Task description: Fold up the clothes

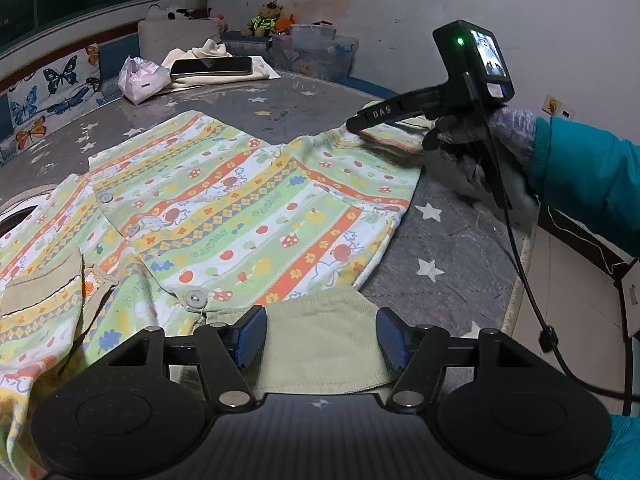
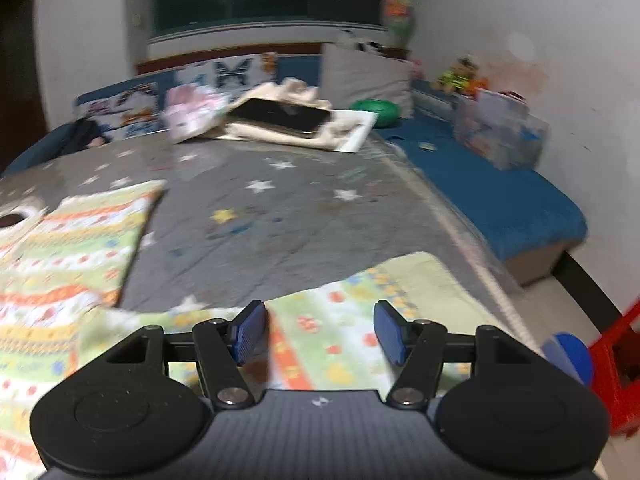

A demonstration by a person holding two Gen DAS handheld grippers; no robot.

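The left gripper (image 1: pixel 321 336) is seen with its blue pads (image 1: pixel 250 336) spread wide, and nothing is held between them. Directly beneath and between the fingers lies the pale green ribbed cuff (image 1: pixel 320 344) of the patterned garment (image 1: pixel 240 208), whose striped body is spread ahead and to the left over the grey star-printed bedcover (image 1: pixel 448 240). A round button (image 1: pixel 195 299) is seen just ahead of the left pad.

The right gripper (image 2: pixel 320 334) is likewise wide open and empty. A sleeve end of the garment (image 2: pixel 340 320) lies under and between its pads, and another part of the cloth is spread further off to its left. In the left wrist view the right gripper (image 1: pixel 356 125) is seen from the side, with its finger tips down at the far right edge of the garment, held in a gloved hand (image 1: pixel 500 148). The letters "DAS" can be read on its finger.

Further ahead, a dark phone (image 1: pixel 211 67) rests on folded cream cloth (image 1: pixel 216 56), beside a plastic bag (image 1: pixel 140 78).

The right wrist view is blurred, so the print cannot be made out there. The garment is cut off at the left edge of both views.
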